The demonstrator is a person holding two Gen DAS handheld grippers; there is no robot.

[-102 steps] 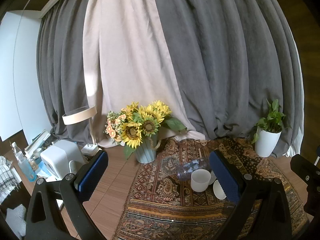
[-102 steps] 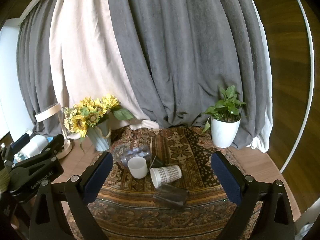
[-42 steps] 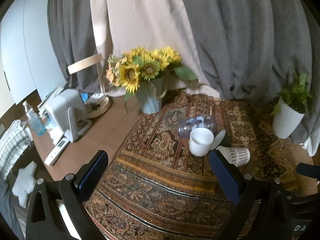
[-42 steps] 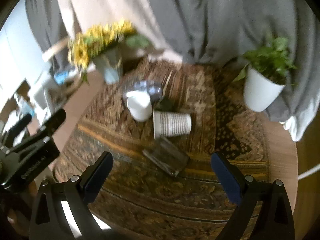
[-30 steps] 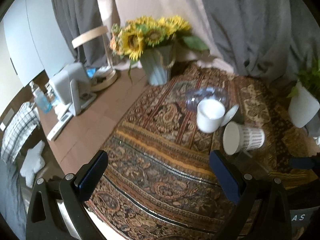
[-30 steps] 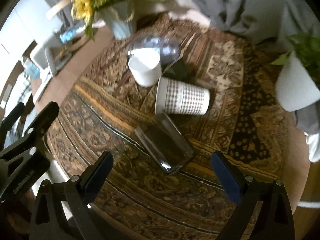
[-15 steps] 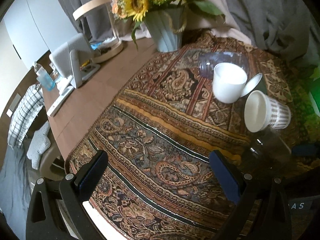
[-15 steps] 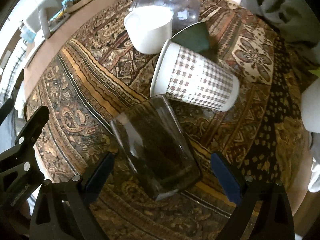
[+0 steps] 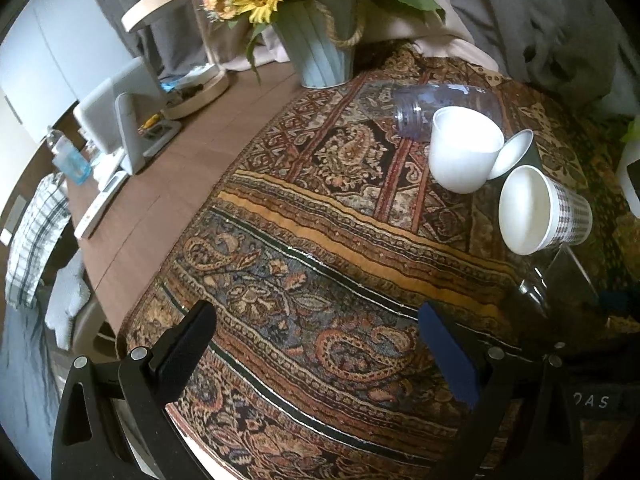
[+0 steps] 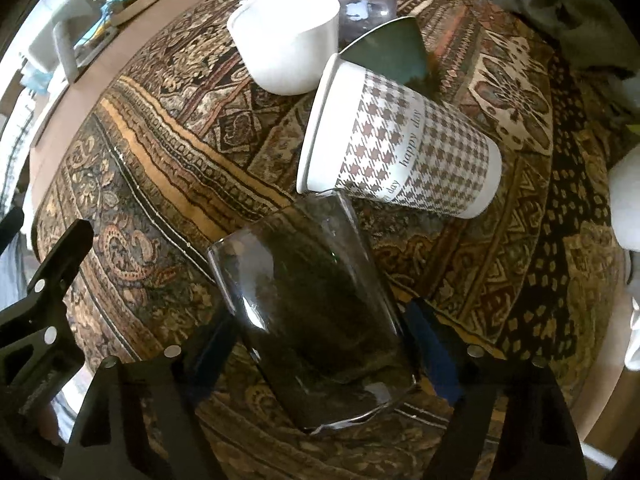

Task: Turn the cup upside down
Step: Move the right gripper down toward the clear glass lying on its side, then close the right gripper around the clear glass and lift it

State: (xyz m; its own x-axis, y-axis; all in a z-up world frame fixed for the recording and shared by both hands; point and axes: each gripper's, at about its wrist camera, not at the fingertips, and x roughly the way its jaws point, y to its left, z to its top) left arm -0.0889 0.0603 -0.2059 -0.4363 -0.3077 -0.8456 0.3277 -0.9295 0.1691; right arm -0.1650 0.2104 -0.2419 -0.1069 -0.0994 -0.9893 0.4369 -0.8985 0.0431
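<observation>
A clear dark glass cup (image 10: 308,316) lies on its side on the patterned rug, mouth toward the upper left. My right gripper (image 10: 320,344) straddles its base end, jaws open, one blue pad on each side; contact is not clear. The glass also shows in the left wrist view (image 9: 560,284). A houndstooth paper cup (image 10: 400,160) lies on its side just beyond it, also seen in the left wrist view (image 9: 540,210). A white cup (image 10: 286,44) stands upright behind. My left gripper (image 9: 316,344) is open and empty over the rug's near left part.
A clear plastic bottle (image 9: 444,108) and a green-and-white lid (image 10: 386,54) lie behind the white cup. A sunflower vase (image 9: 326,56), a white device (image 9: 116,120) and a lamp base (image 9: 196,88) stand at the back left. A white plant pot (image 10: 628,200) is at the right.
Both grippers have dropped and moved in toward the table. My right gripper has come down around the lying glass cup, which now fills the space between its jaws.
</observation>
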